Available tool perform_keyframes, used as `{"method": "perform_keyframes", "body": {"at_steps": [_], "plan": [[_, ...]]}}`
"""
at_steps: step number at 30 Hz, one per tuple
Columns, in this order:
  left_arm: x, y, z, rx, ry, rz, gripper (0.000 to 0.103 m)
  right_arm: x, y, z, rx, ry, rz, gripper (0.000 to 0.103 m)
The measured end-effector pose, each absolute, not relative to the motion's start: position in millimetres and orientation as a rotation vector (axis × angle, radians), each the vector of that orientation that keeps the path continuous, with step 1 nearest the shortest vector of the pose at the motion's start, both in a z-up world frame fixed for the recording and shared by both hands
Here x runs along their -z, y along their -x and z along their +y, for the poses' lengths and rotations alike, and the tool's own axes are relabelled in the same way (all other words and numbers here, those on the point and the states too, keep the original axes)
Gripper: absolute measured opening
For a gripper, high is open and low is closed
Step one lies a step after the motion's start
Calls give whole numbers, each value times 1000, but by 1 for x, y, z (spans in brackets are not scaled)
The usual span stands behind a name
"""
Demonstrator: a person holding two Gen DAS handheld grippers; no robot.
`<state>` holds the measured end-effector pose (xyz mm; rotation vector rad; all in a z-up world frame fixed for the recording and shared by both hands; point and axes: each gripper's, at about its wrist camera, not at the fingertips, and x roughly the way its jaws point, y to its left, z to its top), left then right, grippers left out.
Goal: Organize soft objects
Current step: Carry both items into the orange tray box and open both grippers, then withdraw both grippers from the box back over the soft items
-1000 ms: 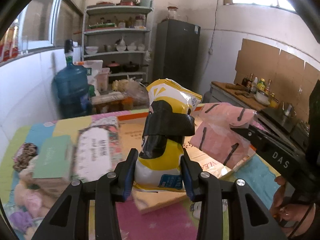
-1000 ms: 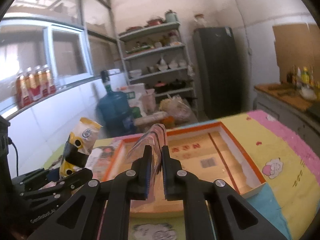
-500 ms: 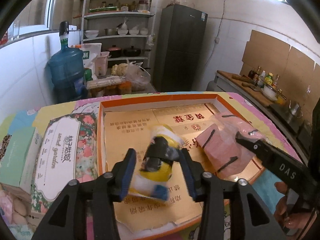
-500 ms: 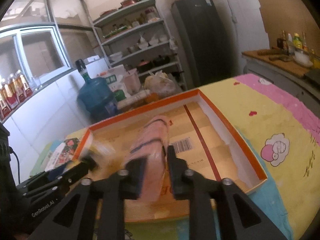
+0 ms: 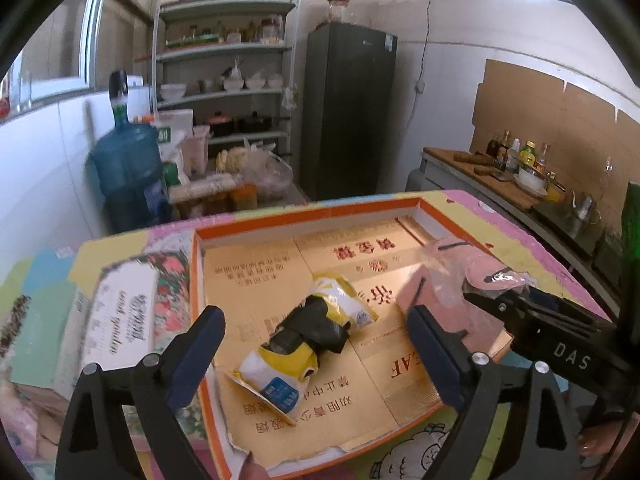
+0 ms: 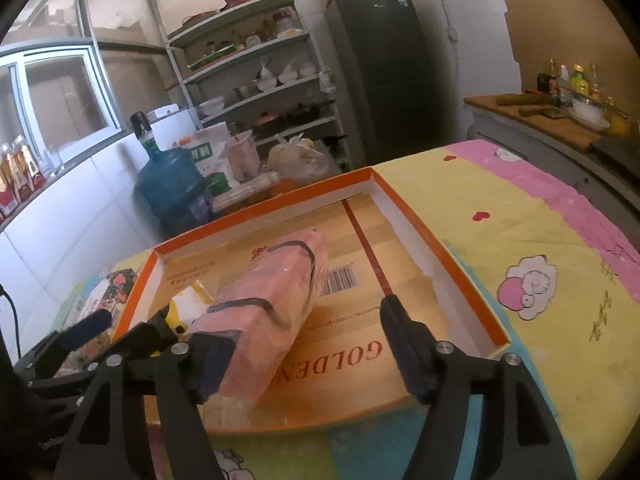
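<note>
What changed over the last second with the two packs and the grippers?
Both packs went down into the orange box and were let go. The yellow bag, held upright before, now lies on its side between the open left gripper. The pink pack lies flat on the box floor, and the right gripper has opened. The tissue pack left of the box stayed put.

Table w/ cartoon-print cloth [image 6: 540, 216]; directly on it: orange-rimmed cardboard box tray [image 5: 193, 280], floral tissue pack [image 5: 128, 312] just beside tray's left wall
</note>
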<state>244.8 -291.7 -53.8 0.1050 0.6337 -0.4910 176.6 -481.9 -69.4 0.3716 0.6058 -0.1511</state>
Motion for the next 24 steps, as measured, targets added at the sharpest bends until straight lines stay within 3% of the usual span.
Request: {"method": "perform_keyframes", "body": {"at_steps": [8, 17, 24], "plan": [[35, -219, -284, 557, -132, 560, 96, 50, -152, -478, 138, -379, 550, 79], [19, -203, -247, 442, -132, 501, 97, 60, -179, -459, 90, -193, 748, 80], [11, -203, -225, 437, -55, 494, 96, 28, -198, -458, 109, -161, 634, 80]]}}
